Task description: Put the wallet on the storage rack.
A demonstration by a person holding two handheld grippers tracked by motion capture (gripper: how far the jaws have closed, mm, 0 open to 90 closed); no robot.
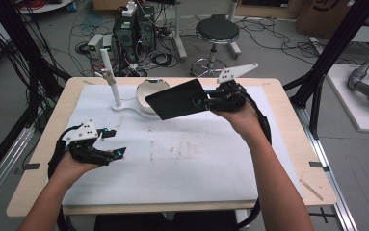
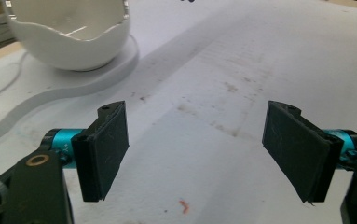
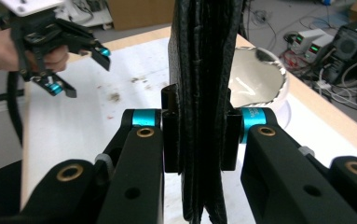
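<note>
My right gripper (image 1: 205, 102) is shut on a flat black leather wallet (image 1: 175, 99), held in the air above the far middle of the white mat. In the right gripper view the wallet (image 3: 204, 70) stands on edge, clamped between the two pads. A white egg-shaped bowl (image 1: 148, 90) on a white base sits just behind the wallet; it appears as the bowl (image 2: 69, 37) and the bowl (image 3: 260, 79) in both gripper views. My left gripper (image 1: 113, 143) hovers low over the mat at the near left, open, with nothing between its pads (image 2: 104, 149).
A white post (image 1: 111, 79) rises from the bowl's base at the far left. The white mat (image 1: 182, 159) covers most of the wooden table (image 1: 288, 144). A stool (image 1: 217, 31), cables and electronics stand on the floor beyond the table.
</note>
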